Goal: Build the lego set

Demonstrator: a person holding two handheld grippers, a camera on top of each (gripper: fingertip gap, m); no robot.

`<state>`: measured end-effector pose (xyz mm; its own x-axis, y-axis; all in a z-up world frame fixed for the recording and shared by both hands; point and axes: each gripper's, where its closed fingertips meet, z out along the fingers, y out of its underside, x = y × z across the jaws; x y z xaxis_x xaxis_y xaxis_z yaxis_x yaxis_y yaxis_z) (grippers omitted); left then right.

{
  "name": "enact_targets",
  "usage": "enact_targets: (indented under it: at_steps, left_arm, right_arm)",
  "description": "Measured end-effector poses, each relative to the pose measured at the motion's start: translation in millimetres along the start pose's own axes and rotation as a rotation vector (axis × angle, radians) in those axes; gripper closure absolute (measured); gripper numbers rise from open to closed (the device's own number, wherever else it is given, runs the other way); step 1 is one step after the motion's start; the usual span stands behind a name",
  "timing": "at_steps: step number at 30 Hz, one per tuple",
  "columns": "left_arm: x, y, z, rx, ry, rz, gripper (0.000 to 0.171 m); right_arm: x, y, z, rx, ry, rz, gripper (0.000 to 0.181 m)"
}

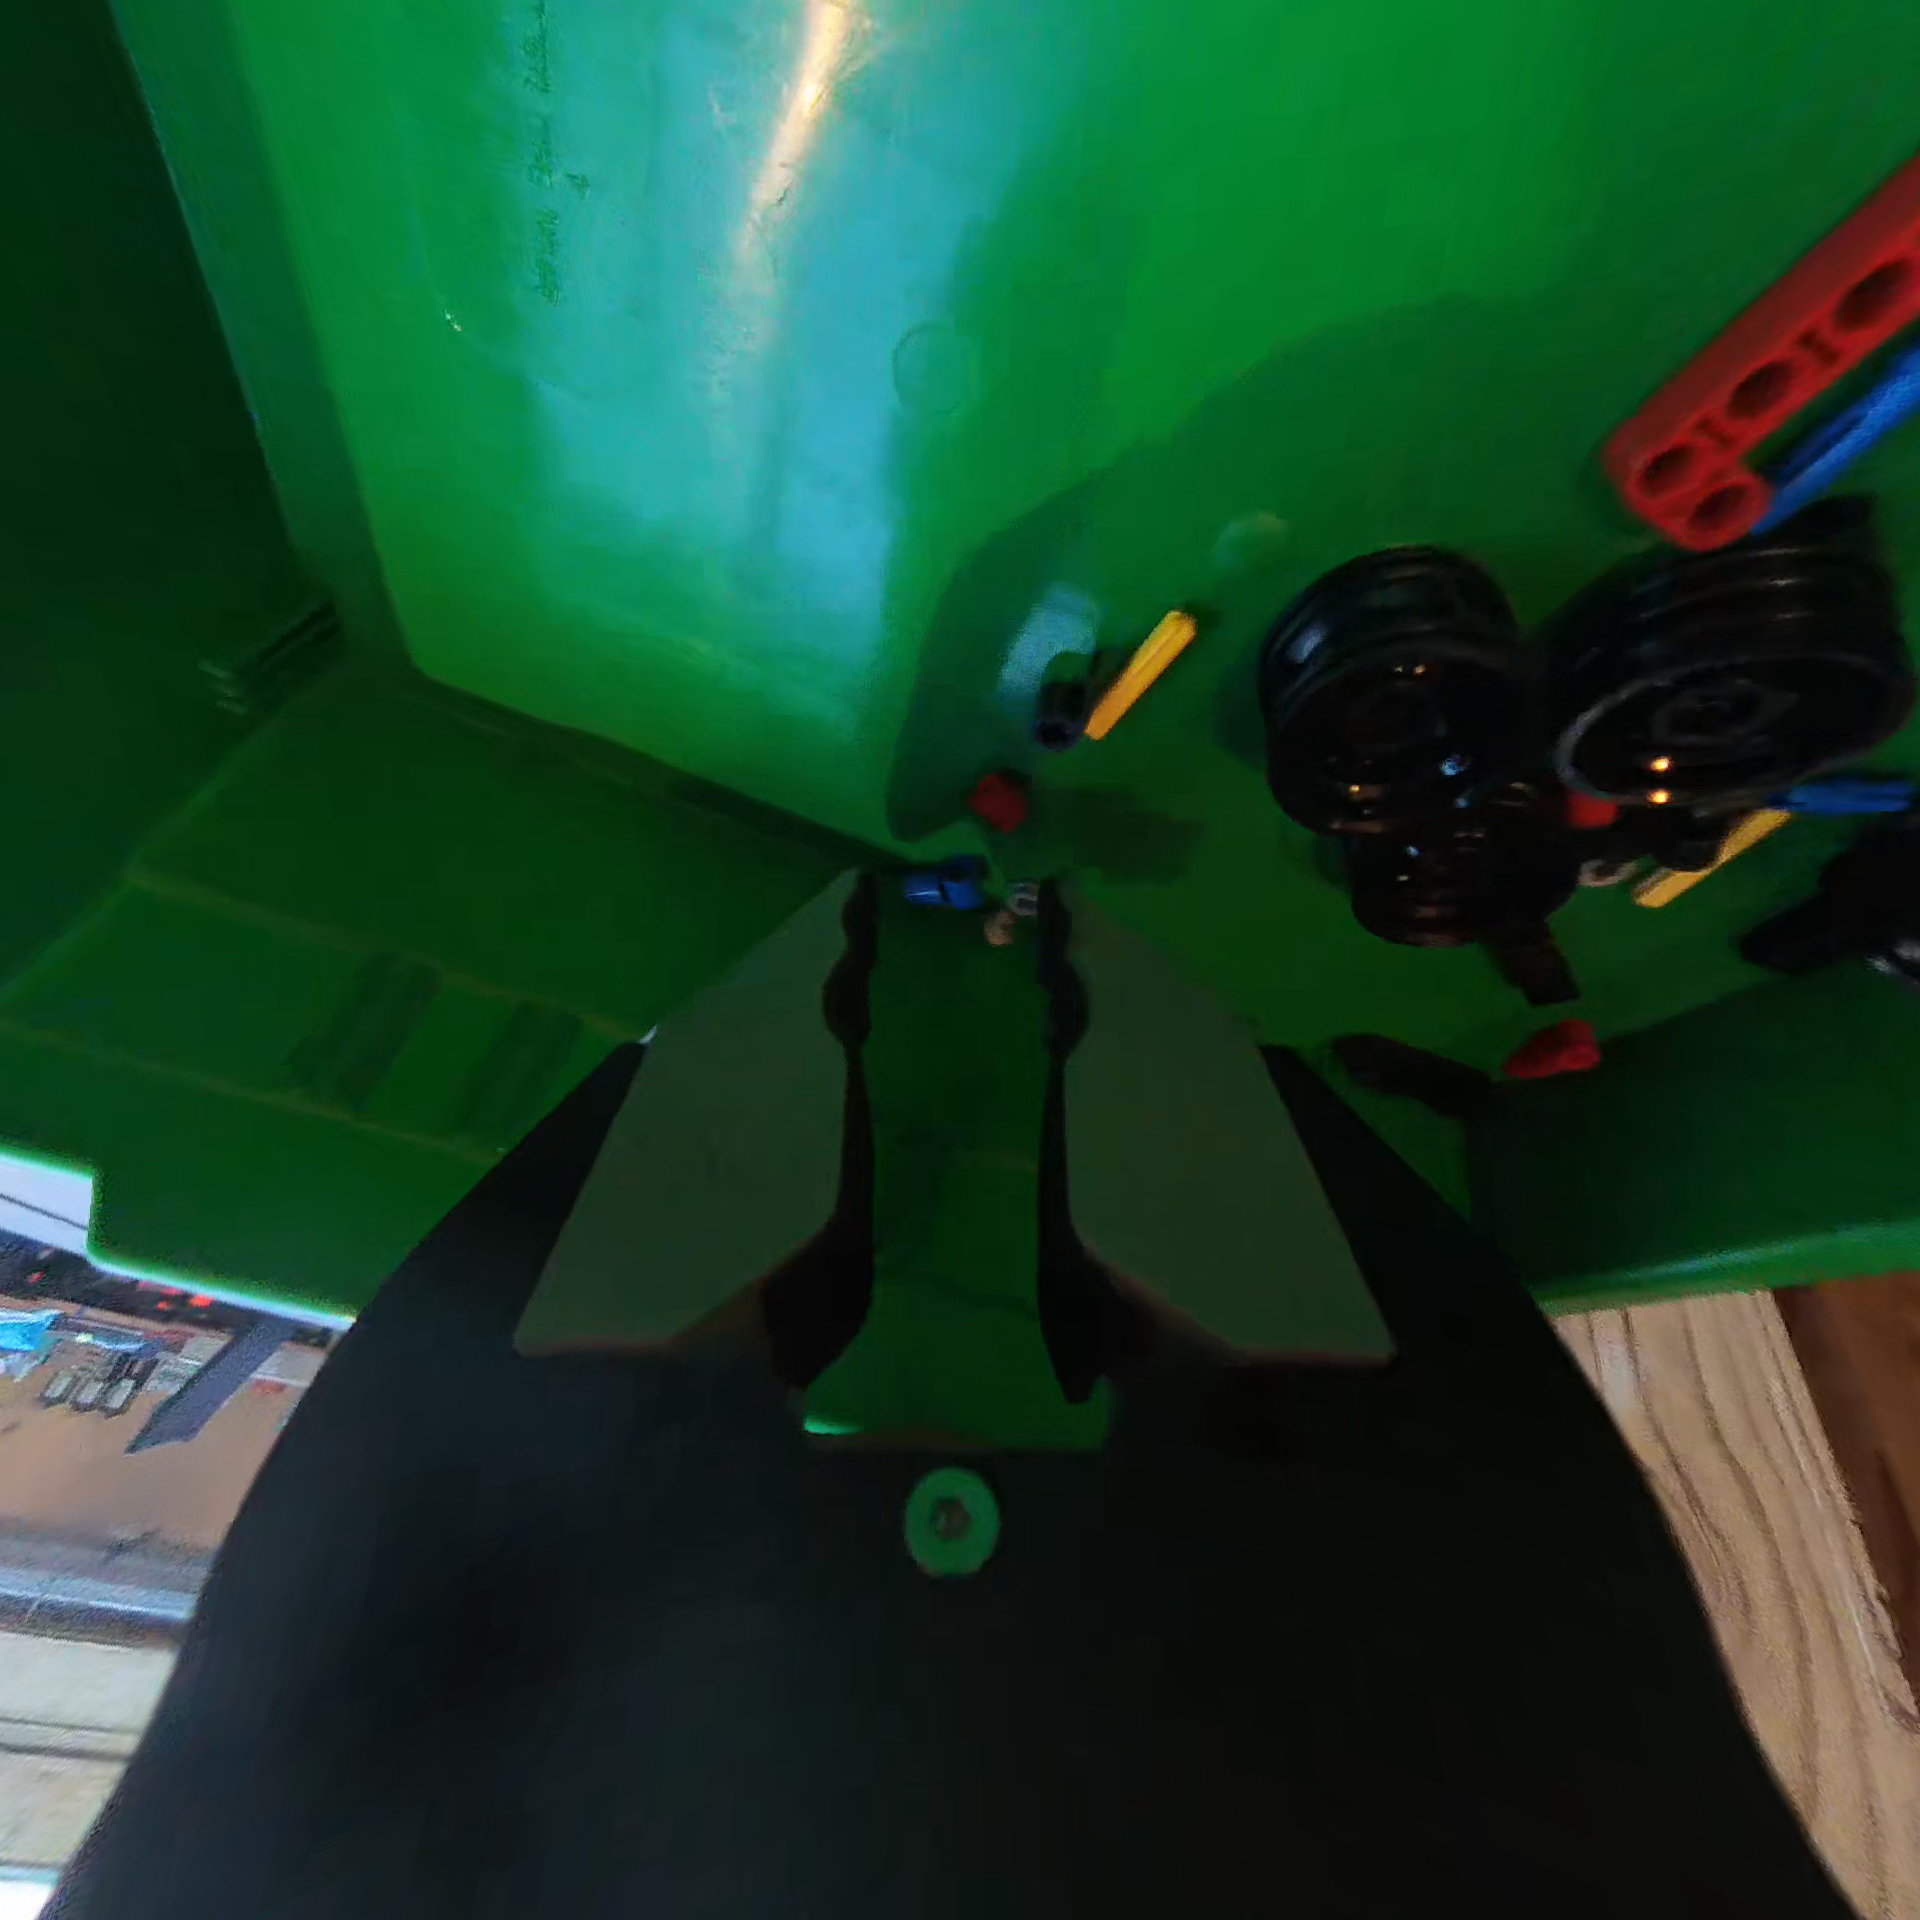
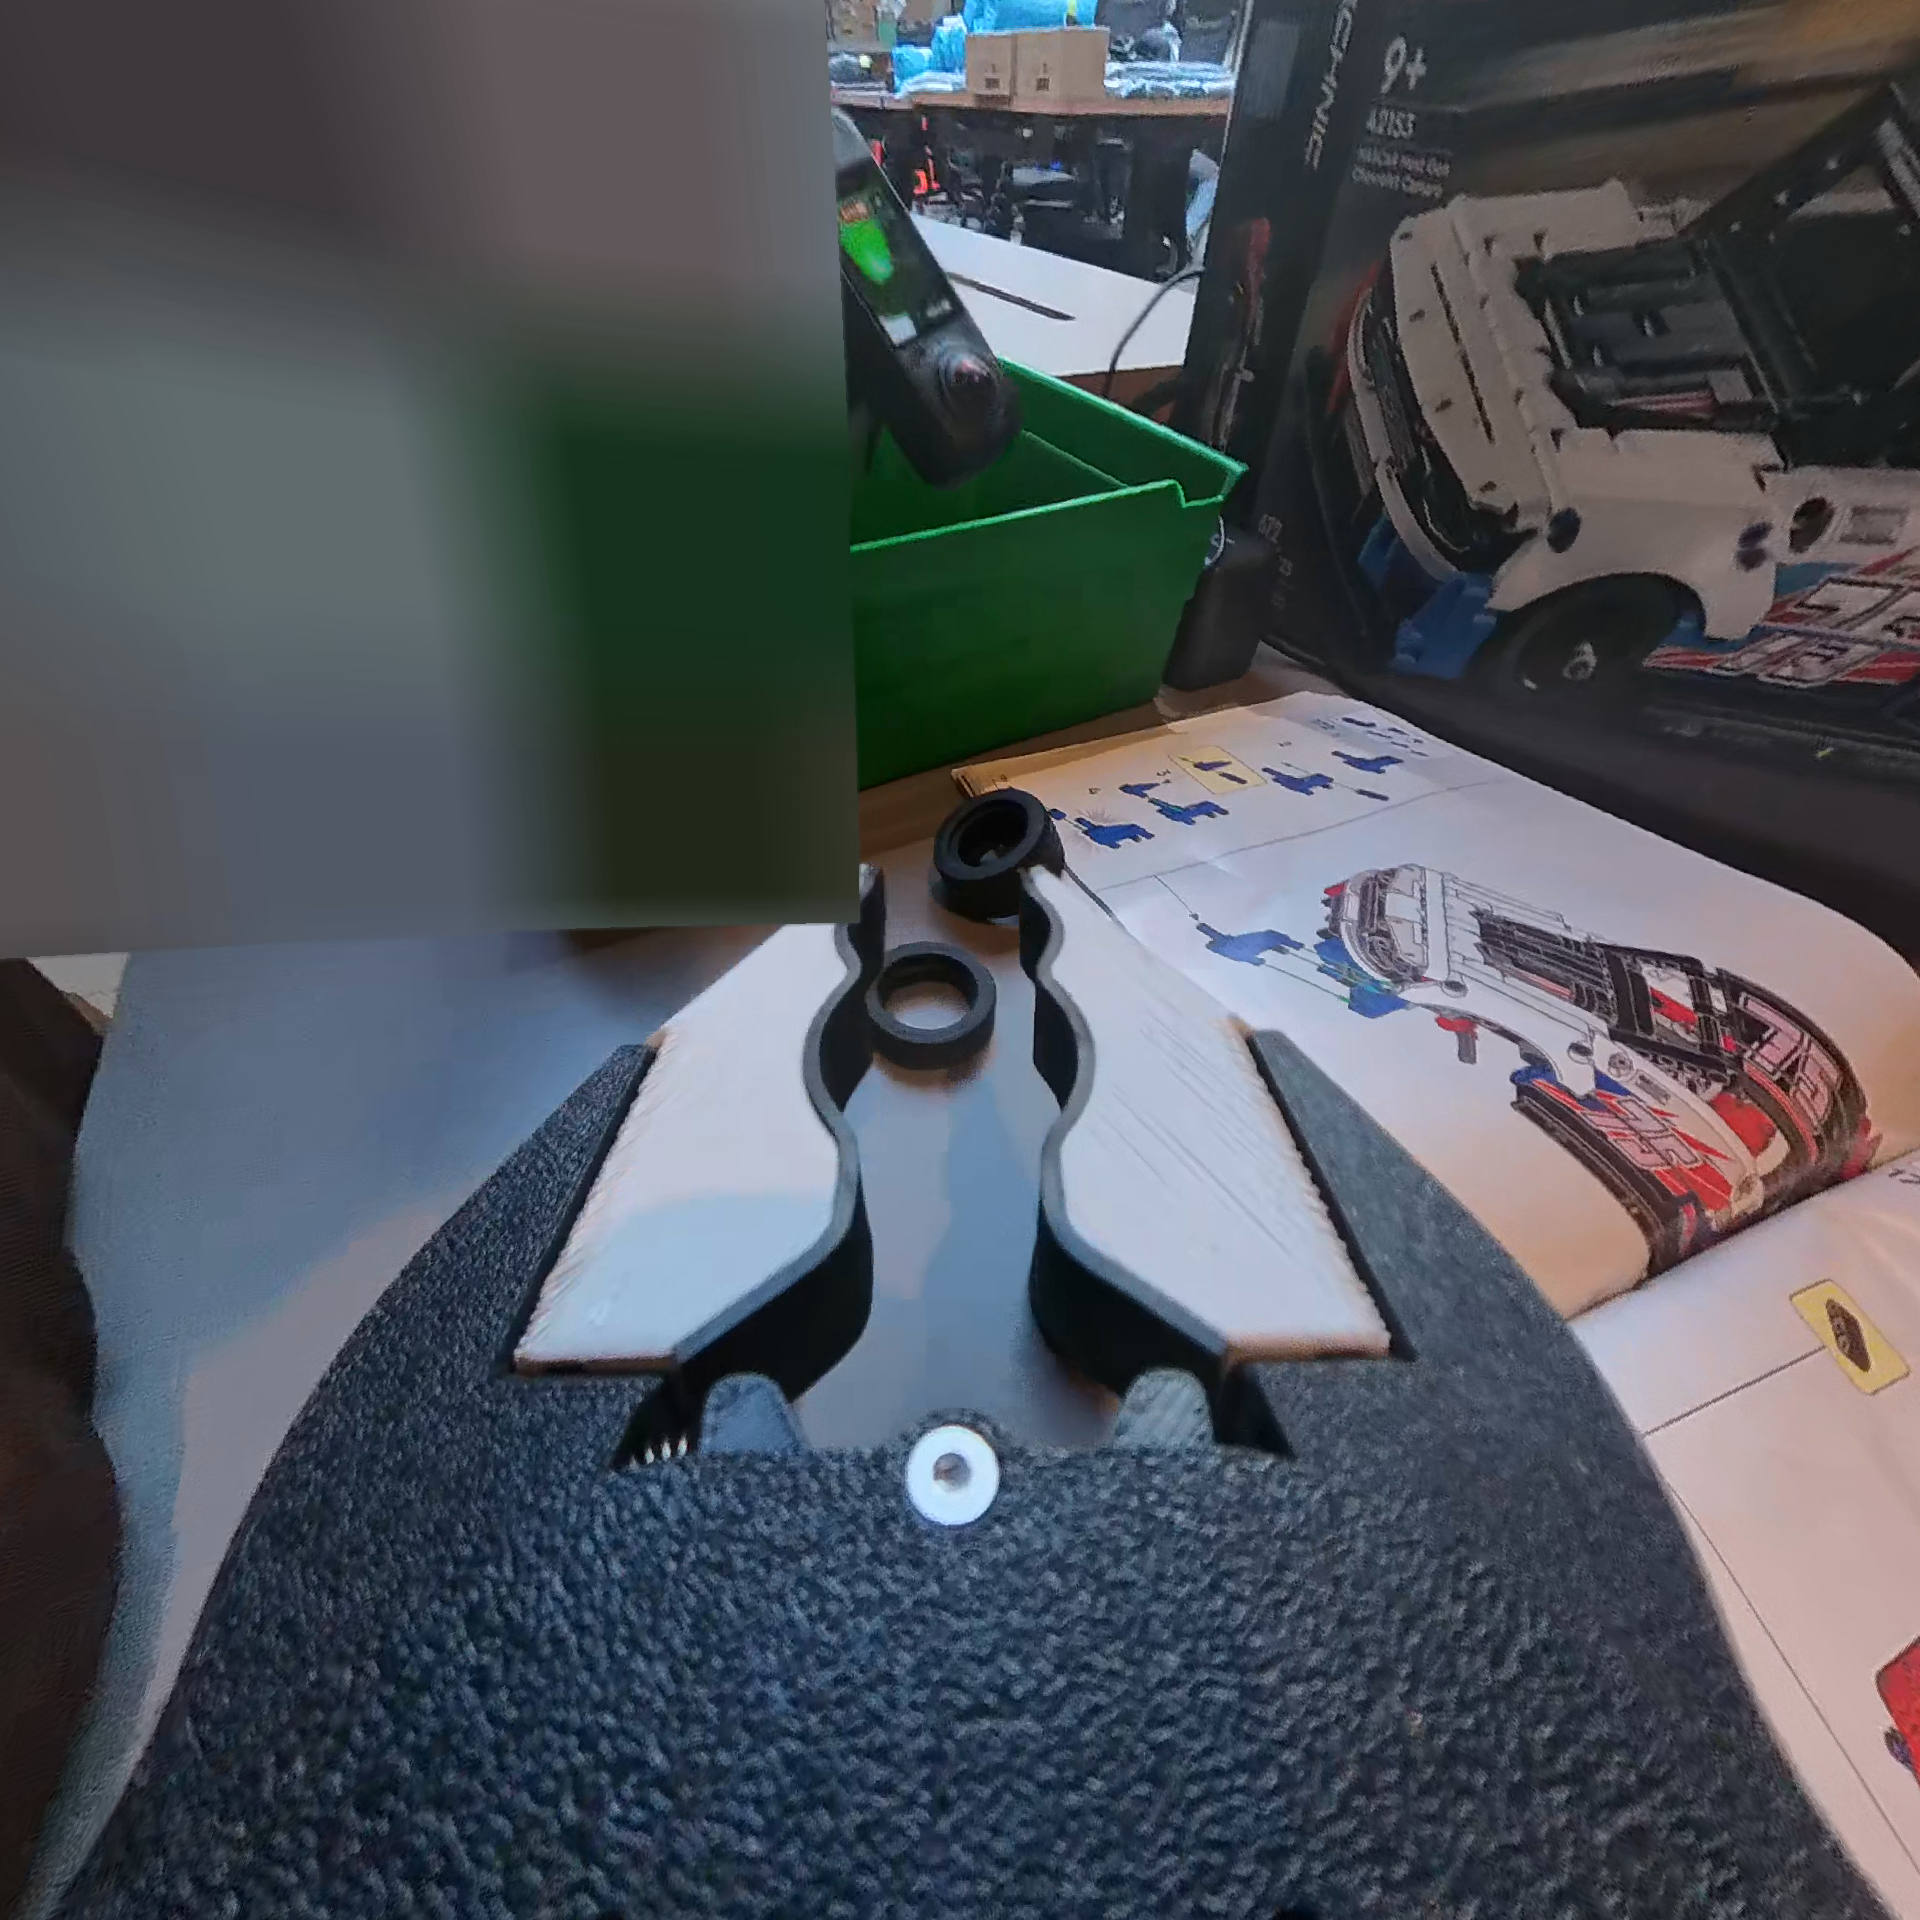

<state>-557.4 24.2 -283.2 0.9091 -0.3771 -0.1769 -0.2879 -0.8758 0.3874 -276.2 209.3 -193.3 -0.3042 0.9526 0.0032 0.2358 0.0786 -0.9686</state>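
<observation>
Left wrist view: my left hand-held gripper (image 1: 951, 894) is down inside the green bin (image 1: 644, 436), jaws parted with a narrow gap, nothing between them. Tips sit at the bin floor near the corner. A small blue pin (image 1: 940, 885) lies just at the left fingertip, with a tiny pale piece (image 1: 1013, 909) beside the right tip. A red bush (image 1: 997, 800) is just beyond, then a yellow axle (image 1: 1140, 673) with a dark pin (image 1: 1060, 712) touching or nearly touching it. Off right: two black wheels (image 1: 1387, 691), a red beam (image 1: 1787, 374) and more loose bits. Frame is blurry, so small part shapes are uncertain.

Right wrist view: my right hand-held gripper (image 2: 945, 914) hovers over the worktop (image 2: 312, 1039), jaws apart, gripping nothing. One black tyre (image 2: 928, 1006) lies flat between the fingers, not touched by either as far as I can tell. A second tyre (image 2: 992, 852) sits tilted just past the tips, at the edge of the open instruction booklet (image 2: 1455, 935). The set's box (image 2: 1558, 364) stands behind it.

My read: the step is picking a small pin from the bin, likely the blue one. To do it well I'd centre the gap on the pin, not the pale bit, and keep the tips low against the floor so it can't squirt out. Close slowly; the pin is round and will roll. The corner wall is close, so approach away from it. Right side should stay off the tyre until needed.
</observation>
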Motion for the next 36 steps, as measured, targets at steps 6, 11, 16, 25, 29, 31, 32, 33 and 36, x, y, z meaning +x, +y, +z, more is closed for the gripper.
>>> enact_targets:
  at_steps: [6,11,16,25,29,31,32,33,36]
  left_arm:
    - [2.8,2.6,7.5,-0.02,0.016,0.015,0.152]
    - [1.6,7.6,11.4,-0.078,-0.017,0.066,0.16]
    - [2.4,4.2,10.1,-0.04,0.024,0.055,0.165]
    - [-2.5,1.8,-27.4,0.195,0.098,-0.043,0.166]
    - [-2.7,0.3,-47.3,0.329,0.143,-0.079,0.166]
    - [0.4,-2.8,-58.7,0.421,0.16,-0.08,0.166]
    - [4.3,-5.7,-66.7,0.484,0.173,-0.071,0.165]
    - [9.6,-9.4,-77.1,0.565,0.176,-0.042,0.165]
    - [44.7,-16.3,-121.0,0.851,0.18,0.12,0.165]
  right_arm:
    - [-3.3,-2.5,-0.9,0.011,-0.013,0.004,0.157]
    - [-4.0,-0.1,1.8,0.01,-0.023,0.021,0.157]
    - [-4.6,6.3,6.4,-0.015,-0.03,0.024,0.157]
    - [-2.8,4.8,4.3,-0.001,-0.039,0.054,0.158]
    - [-3.4,3.5,3.8,0.002,-0.04,0.052,0.158]
    - [-3.6,3.3,3.6,0.001,-0.036,0.046,0.158]
    - [-3.5,3.1,3.5,0.001,-0.035,0.044,0.158]
    - [-3.6,2.9,3.4,0.0,-0.034,0.043,0.158]
    - [-3.6,2.4,2.9,0.0,-0.032,0.038,0.158]
